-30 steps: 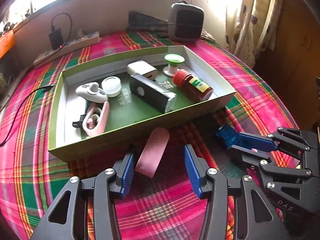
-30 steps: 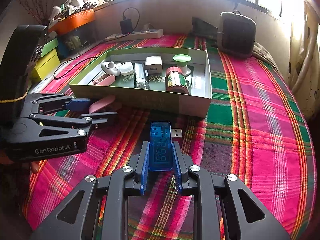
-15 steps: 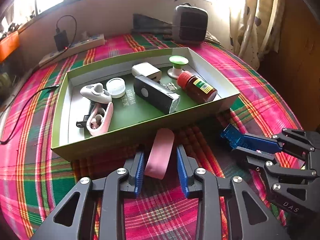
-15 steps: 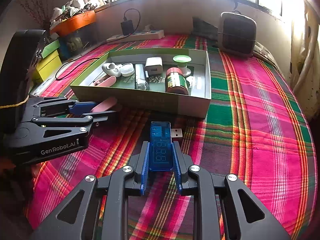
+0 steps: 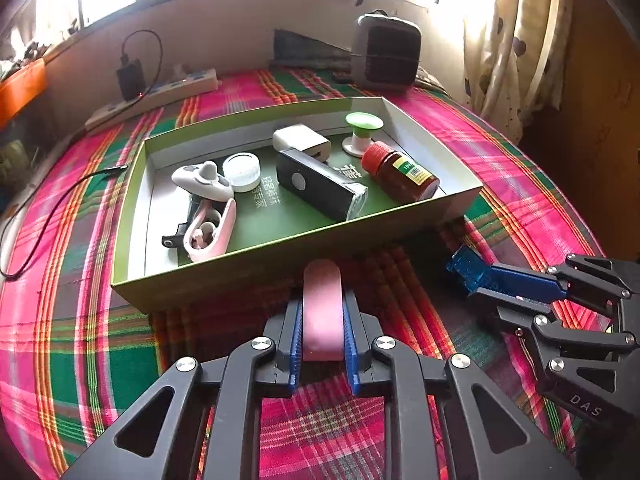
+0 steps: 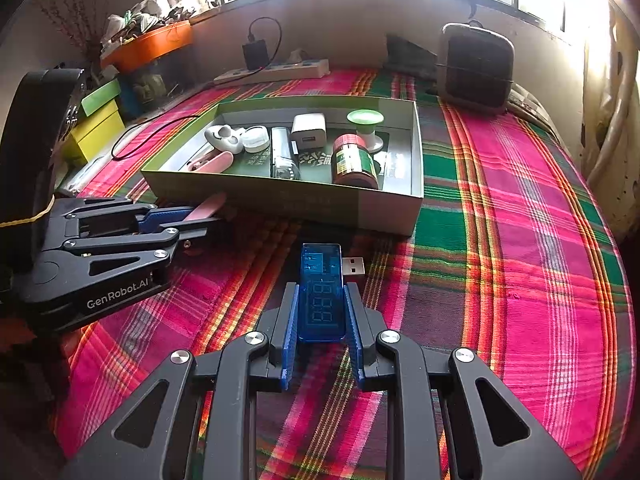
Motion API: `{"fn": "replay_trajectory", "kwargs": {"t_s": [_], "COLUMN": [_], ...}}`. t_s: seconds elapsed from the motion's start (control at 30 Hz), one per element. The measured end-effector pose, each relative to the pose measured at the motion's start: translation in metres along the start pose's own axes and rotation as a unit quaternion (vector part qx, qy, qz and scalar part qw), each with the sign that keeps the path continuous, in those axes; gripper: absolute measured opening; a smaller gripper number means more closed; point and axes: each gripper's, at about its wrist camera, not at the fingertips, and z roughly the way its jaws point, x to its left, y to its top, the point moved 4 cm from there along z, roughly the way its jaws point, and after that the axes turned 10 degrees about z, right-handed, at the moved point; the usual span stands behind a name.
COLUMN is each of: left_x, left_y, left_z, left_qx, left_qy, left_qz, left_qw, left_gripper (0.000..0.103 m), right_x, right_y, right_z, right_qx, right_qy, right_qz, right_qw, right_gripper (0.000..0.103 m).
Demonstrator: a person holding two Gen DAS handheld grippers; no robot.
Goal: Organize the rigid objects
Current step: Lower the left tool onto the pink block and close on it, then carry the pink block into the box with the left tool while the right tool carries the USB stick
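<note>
A plaid cloth (image 6: 500, 240) covers the table, bare stretches on its right. The left gripper (image 5: 322, 322) is clamped on a pink case (image 5: 322, 312), just short of the green tray's (image 5: 240, 276) near wall. Beside it, the right gripper (image 6: 322, 312) grips a blue USB meter (image 6: 322, 292), its way blocked by that same wall.

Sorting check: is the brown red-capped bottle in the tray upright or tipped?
Tipped: the brown bottle lies on its side in the green tray.
</note>
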Motion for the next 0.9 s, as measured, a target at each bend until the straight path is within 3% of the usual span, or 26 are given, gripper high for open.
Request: {"fn": "replay_trajectory", "kwargs": {"t_s": [0.57,0.9], "left_x": [-0.007,-0.007], "left_y": [-0.015,-0.021], "left_z": [-0.017,-0.033], "left_qx": [-0.011,-0.027], "left_qy": [-0.016,-0.007], "left_qz": [-0.012,-0.018], "left_qw": [0.9997,0.9995], "left_gripper": [0.017,0.017], "right_x": [0.006,0.012], "right_y": [-0.003,-0.006], "right_z": [-0.002,-0.010], "right_qx": [-0.005,-0.013], "right_qy": [-0.011,-0.010], "right_qz": [-0.015,-0.018], "right_qw": [1.000,1.000], "right_gripper": [0.023,0.023]}}
